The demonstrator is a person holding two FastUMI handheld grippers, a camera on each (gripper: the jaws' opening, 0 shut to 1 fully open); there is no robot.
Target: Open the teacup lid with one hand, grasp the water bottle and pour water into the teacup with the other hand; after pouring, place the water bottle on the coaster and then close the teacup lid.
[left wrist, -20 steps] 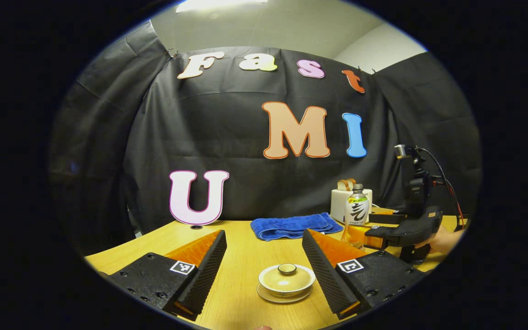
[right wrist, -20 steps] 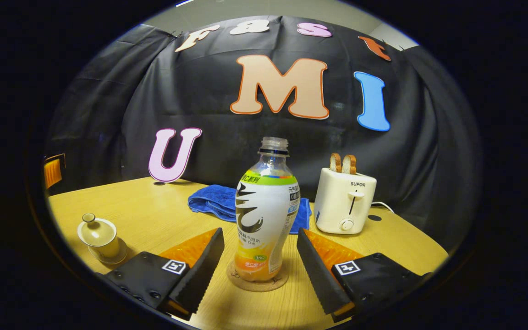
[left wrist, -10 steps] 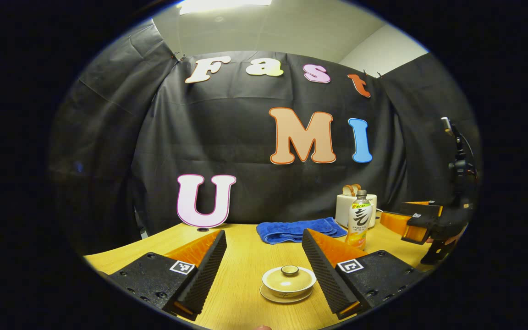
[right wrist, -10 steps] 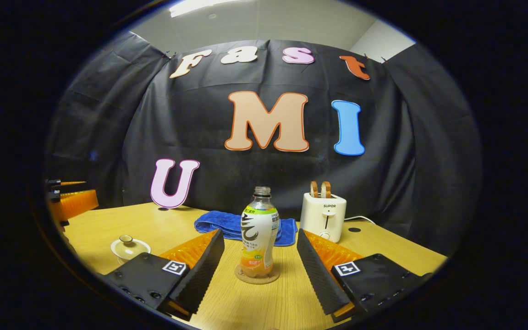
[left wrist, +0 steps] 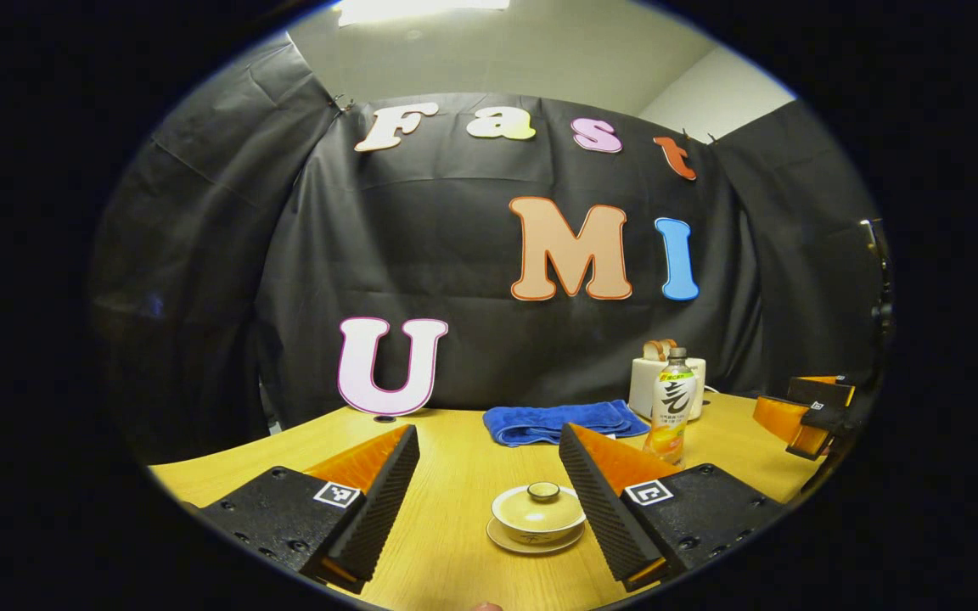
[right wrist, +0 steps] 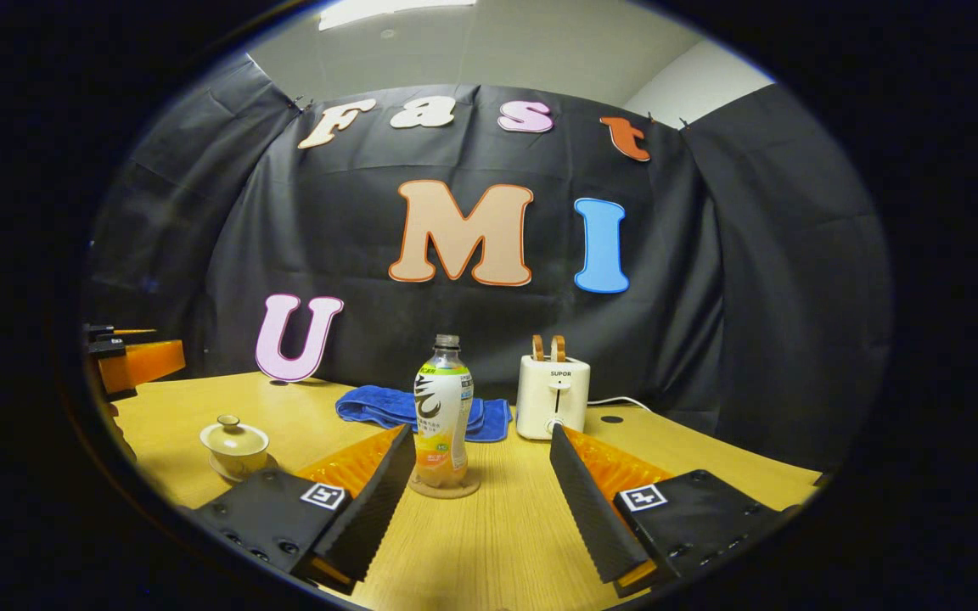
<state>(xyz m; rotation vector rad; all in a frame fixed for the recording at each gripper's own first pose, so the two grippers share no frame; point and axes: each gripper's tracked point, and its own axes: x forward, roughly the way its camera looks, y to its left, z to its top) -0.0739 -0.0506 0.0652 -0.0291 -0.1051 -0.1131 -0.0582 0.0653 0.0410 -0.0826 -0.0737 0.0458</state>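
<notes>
A cream teacup (left wrist: 538,513) with its lid (left wrist: 542,491) on sits on a saucer on the wooden table (left wrist: 455,475), just ahead of my left gripper (left wrist: 489,501), which is open and empty. The same teacup (right wrist: 235,445) appears at the left of the right gripper view. The water bottle (right wrist: 443,411) stands upright without a cap on a round cork coaster (right wrist: 444,486), ahead of my open, empty right gripper (right wrist: 480,501). That bottle (left wrist: 672,405) is also at the right in the left gripper view, with the right gripper (left wrist: 807,412) beyond it.
A folded blue towel (right wrist: 396,409) lies at the back of the table. Beside it stands a white toaster (right wrist: 552,396) with two bread slices. The left gripper's orange finger (right wrist: 137,363) is at the far left edge of the right gripper view.
Both grippers have drawn back from the table. The bottle, on its coaster, and the lidded teacup look smaller and farther now. The right gripper has slid toward the right edge of the left gripper view.
</notes>
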